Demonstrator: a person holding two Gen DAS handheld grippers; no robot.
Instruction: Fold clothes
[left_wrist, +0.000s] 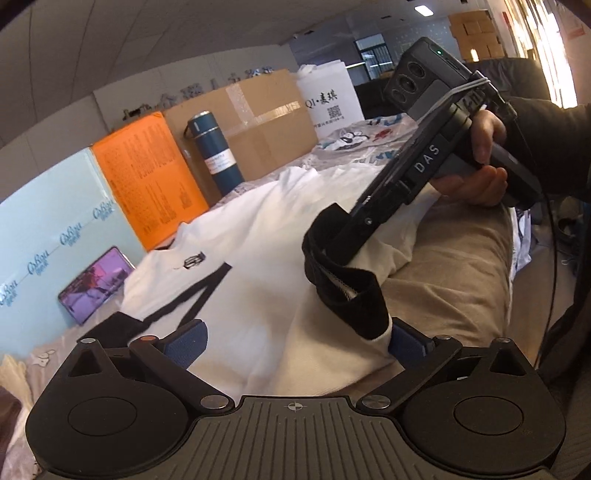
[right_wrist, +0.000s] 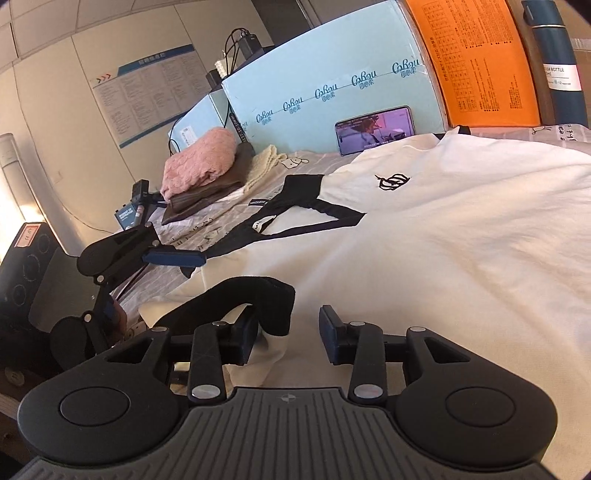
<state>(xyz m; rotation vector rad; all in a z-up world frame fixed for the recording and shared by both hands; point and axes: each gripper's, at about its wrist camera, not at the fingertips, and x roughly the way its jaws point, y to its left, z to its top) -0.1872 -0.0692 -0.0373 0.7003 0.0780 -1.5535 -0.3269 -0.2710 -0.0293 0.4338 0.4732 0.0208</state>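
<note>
Two things I can't work out: where's the shirt, and is either gripper actually holding it? (user1)

Shirt (right_wrist: 443, 240) is white with black trim, spread flat on the grey printed sheet (right_wrist: 314, 158). It has a small black logo on the chest. The right gripper (right_wrist: 290, 328) isn't clamped: its fingers stand apart with bare white cloth showing in the gap. The black cuff (right_wrist: 258, 295) is looped over just one finger, so it's hooked rather than pinched. (user2)

And the left gripper? (user1)

The left gripper (left_wrist: 297, 339) is spread wide, with shirt fabric lying between the blue pads (left_wrist: 188, 339) and neither pad pressing on it, as far as I can see. From its camera you can see a hand (left_wrist: 476, 173) around the right gripper's handle, with the cuff wrapped over that tool's tip. (user2)

What's behind it? (user1)

A phone (right_wrist: 373, 129) with its screen lit leans on a pale blue box (right_wrist: 332, 74). There's an orange box (right_wrist: 480, 62) and a dark teal bottle (right_wrist: 554, 55) beside it. Off to the left of the right-wrist view sits a folded pile (right_wrist: 199, 173) with something pink and knitted on top. (user2)
</note>
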